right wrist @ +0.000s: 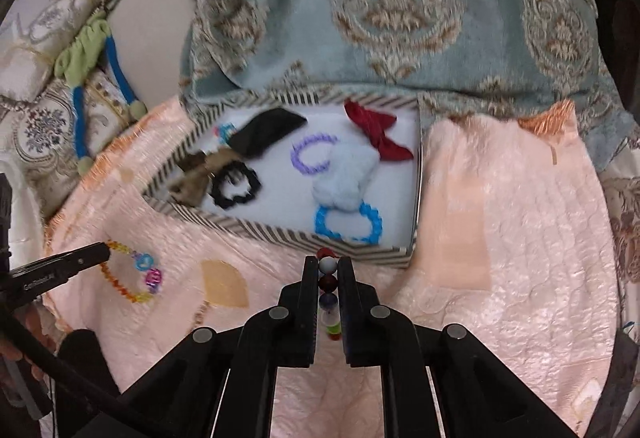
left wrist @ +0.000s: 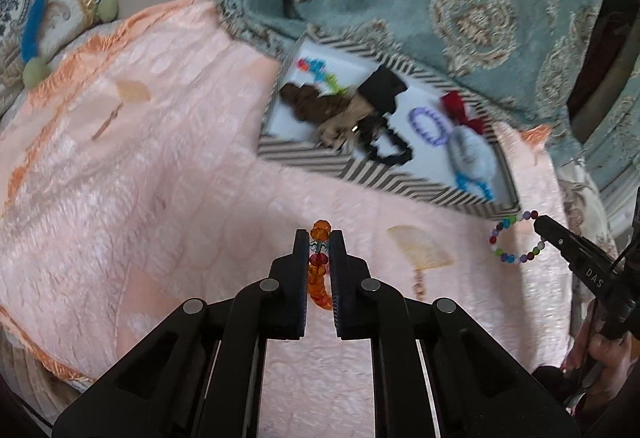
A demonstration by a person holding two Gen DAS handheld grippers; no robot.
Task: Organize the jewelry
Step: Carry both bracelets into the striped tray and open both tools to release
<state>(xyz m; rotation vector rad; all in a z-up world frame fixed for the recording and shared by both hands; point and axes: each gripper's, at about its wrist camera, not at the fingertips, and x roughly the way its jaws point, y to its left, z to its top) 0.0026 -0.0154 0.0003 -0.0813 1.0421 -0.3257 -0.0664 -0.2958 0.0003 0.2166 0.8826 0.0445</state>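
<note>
two beaded bracelets are lifted, not yet boxed: the orange bracelet (left wrist: pixel 319 270) clamped in the left gripper (left wrist: pixel 319 244), the multicoloured bracelet (right wrist: pixel 329 292) clamped in the right gripper (right wrist: pixel 329 270); the striped box (right wrist: pixel 280 234) beyond already holds several hair ties and bows.

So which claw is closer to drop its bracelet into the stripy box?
Probably the right claw. Its multicolored bead bracelet hangs just short of the striped box's near rim. The left claw, shut on the orange bracelet, has more pink bedspread to cross.
</note>
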